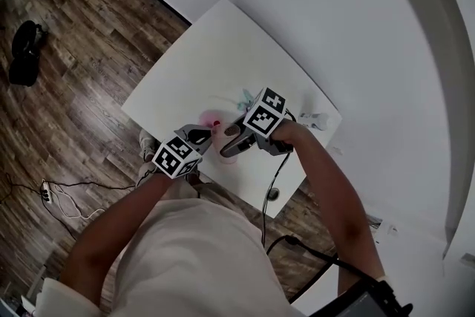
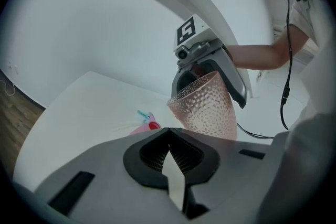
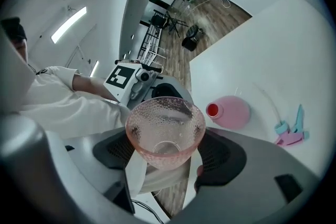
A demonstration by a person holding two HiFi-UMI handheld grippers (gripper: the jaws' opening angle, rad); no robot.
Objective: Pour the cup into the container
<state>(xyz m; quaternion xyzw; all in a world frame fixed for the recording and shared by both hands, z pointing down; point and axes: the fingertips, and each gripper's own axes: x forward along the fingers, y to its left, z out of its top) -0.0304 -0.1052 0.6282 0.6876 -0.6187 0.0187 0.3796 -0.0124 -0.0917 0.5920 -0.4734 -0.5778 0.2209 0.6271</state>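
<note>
**Head view.** You hold two grippers over one white worktop (image 1: 185,63). Your left gripper (image 1: 199,136) and your right gripper (image 1: 231,146) point toward each other, tips near. Each carries one cube of black-and-white square markers, the only print in sight. One pink container (image 1: 215,122) lies on the worktop just beyond both tips.

**Left gripper view.** Your left gripper (image 2: 169,152) has its jaws brought together at the tips, with nothing between them. Ahead of it and slightly to the right, your right gripper (image 2: 210,68) holds one pink dimpled cup (image 2: 205,105), raised off the worktop and leaning. The container (image 2: 144,127), with a red mouth, lies ahead and lower, beside a small blue and pink item (image 2: 143,114).

**Right gripper view.** Your right gripper (image 3: 167,152) is closed on the cup (image 3: 165,123), one pad at each side of its wall, its open mouth turned away from the camera. Whether it holds anything cannot be told. The container (image 3: 229,112) lies ahead and to the right, the blue and pink item (image 3: 292,131) farther right. The left gripper (image 3: 152,86) faces you from behind the cup.
</note>
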